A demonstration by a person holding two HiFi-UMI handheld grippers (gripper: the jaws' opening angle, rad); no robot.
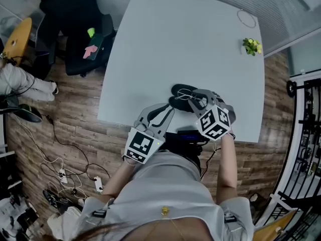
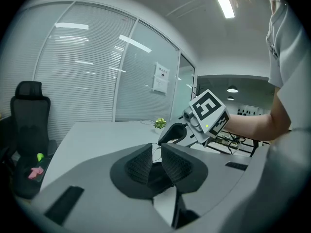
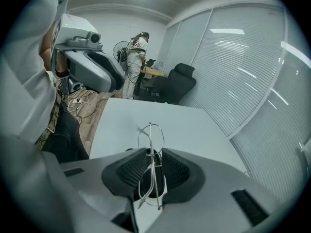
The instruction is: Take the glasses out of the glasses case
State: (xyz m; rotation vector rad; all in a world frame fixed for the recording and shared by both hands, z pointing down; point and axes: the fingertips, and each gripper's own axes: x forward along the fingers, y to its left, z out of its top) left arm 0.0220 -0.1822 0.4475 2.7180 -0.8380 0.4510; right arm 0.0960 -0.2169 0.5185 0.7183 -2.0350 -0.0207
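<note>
Big white table (image 1: 165, 44) fills most of the head view, with a black office chair (image 1: 70, 14) off at its 10 o'clock. The black glasses case (image 1: 176, 103) lies near the table's 6 o'clock edge, right in front of the person, and it looks open.

The left gripper (image 1: 168, 109) comes in from the case's 7 o'clock. Its fingers are pressed in on what looks like the case's near end, pinning it in place.

The right gripper (image 1: 193, 100) is at the case's 3 o'clock, pinching the thin wire glasses (image 3: 151, 164) around the middle. In the right gripper view the frame stands on end between the pads with the dark case below. So I'd say they're out of it and off the table.

Main bit looks basically done imo. What's left is getting them properly clear, setting them down somewhere on the table and letting go.
</note>
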